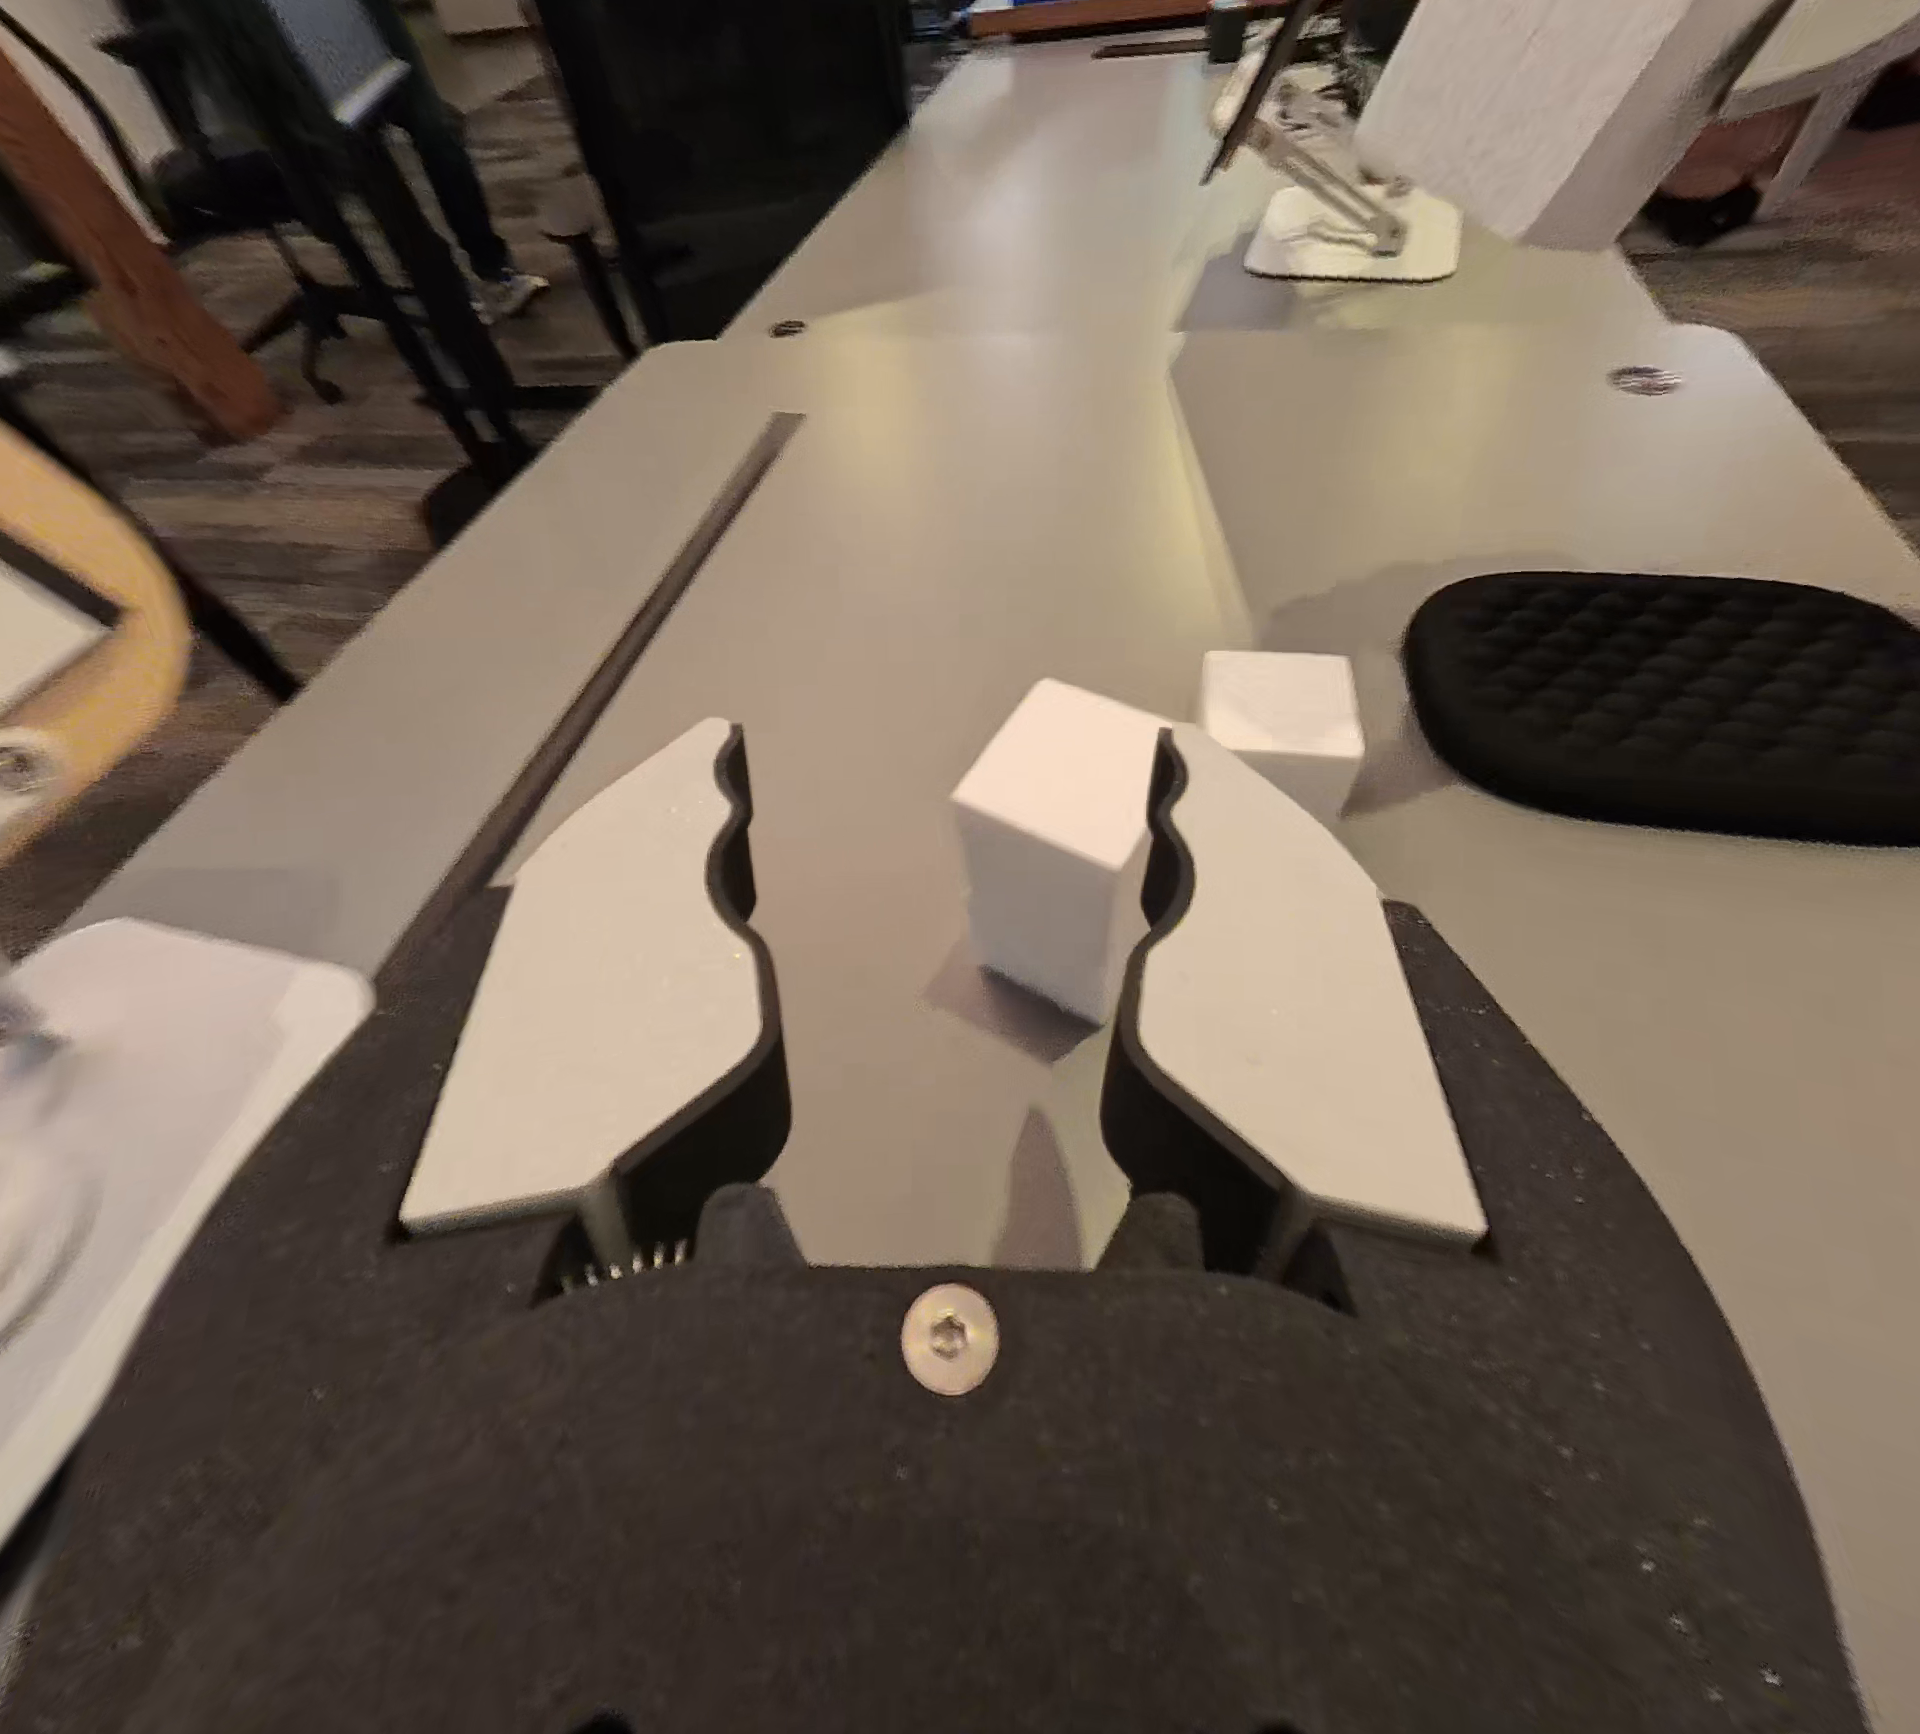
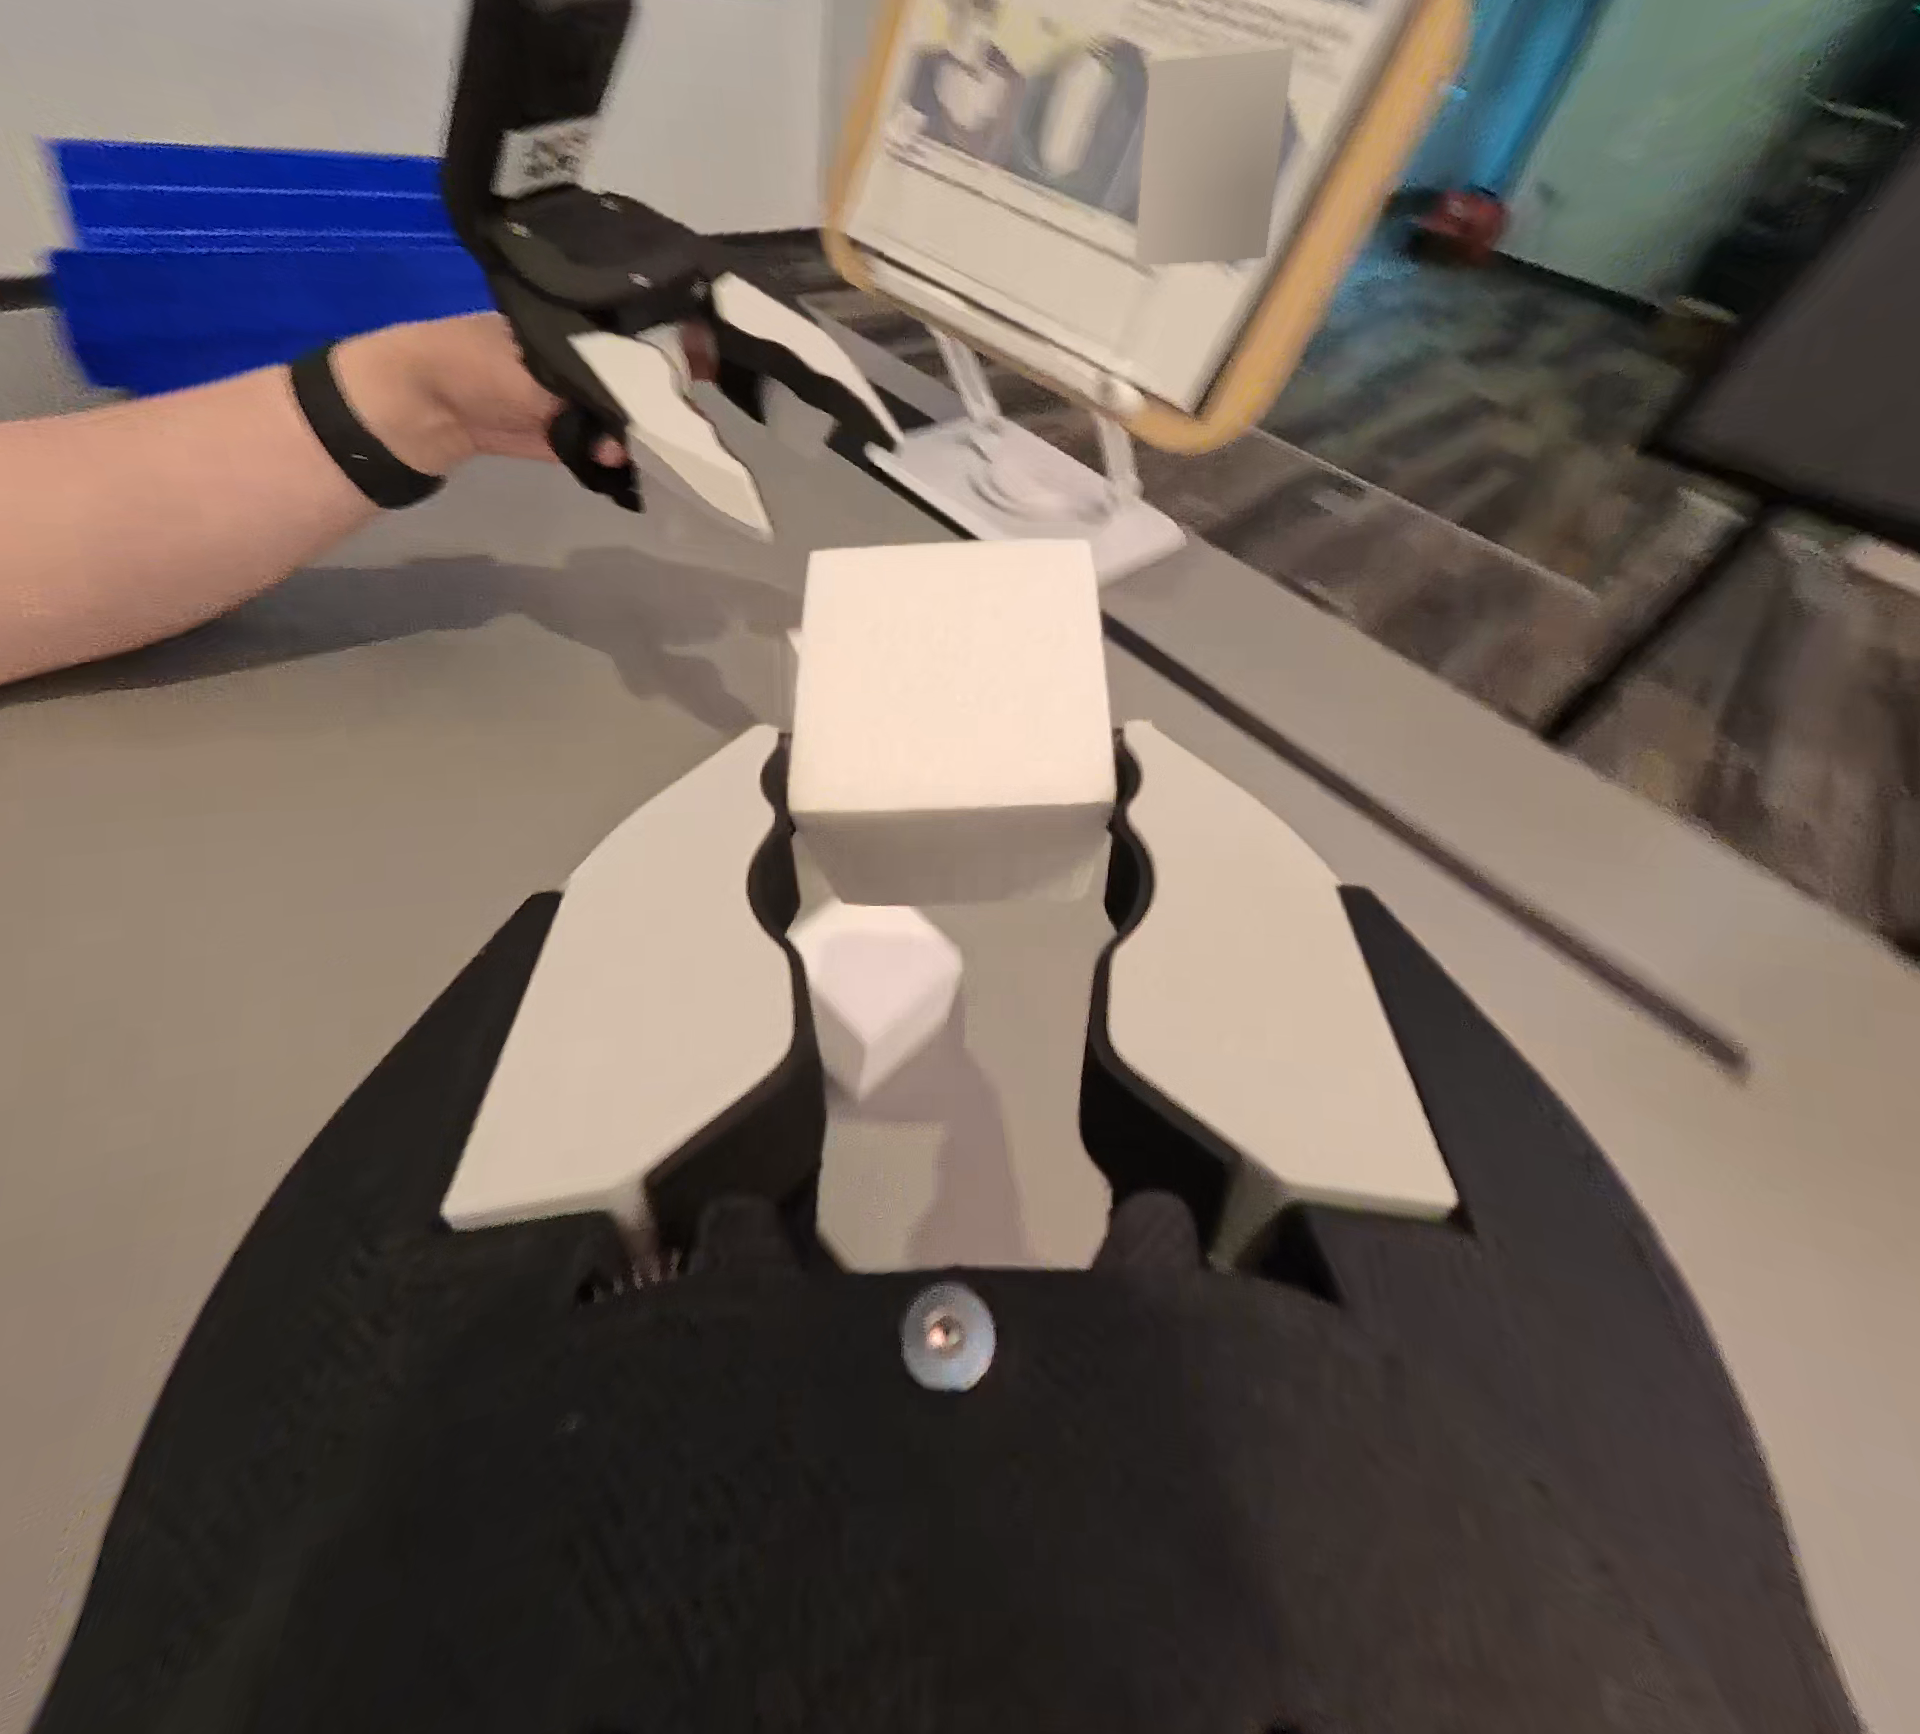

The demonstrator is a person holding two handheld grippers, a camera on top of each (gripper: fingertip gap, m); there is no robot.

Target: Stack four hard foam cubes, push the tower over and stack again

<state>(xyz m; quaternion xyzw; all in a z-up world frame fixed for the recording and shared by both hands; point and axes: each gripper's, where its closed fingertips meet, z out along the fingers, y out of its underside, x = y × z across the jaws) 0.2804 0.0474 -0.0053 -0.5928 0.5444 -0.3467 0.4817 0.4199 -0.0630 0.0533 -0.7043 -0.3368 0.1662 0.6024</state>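
Observation:
My left gripper (image 1: 948, 749) is open and empty above the grey table (image 1: 935, 489). A white foam cube (image 1: 1044, 853) stands on the table between its fingers, close to the right finger (image 1: 1247, 905). A second cube (image 1: 1283, 718) sits just behind that finger. My right gripper (image 2: 951, 739) is shut on a third cube (image 2: 945, 697) and holds it in the air; it shows blurred at the top right of the left wrist view (image 1: 1558, 22). Below it, another cube (image 2: 883, 998) lies on the table. The left gripper (image 2: 758, 448) shows open, farther off, in a person's hand.
A black quilted pad (image 1: 1662, 708) lies on the table at the right. A framed board with printed pages (image 2: 1143, 126) stands on a white stand (image 2: 1039, 489) at the table's edge. A second stand (image 1: 1351, 230) is farther back. Blue bins (image 2: 260, 250) stand behind.

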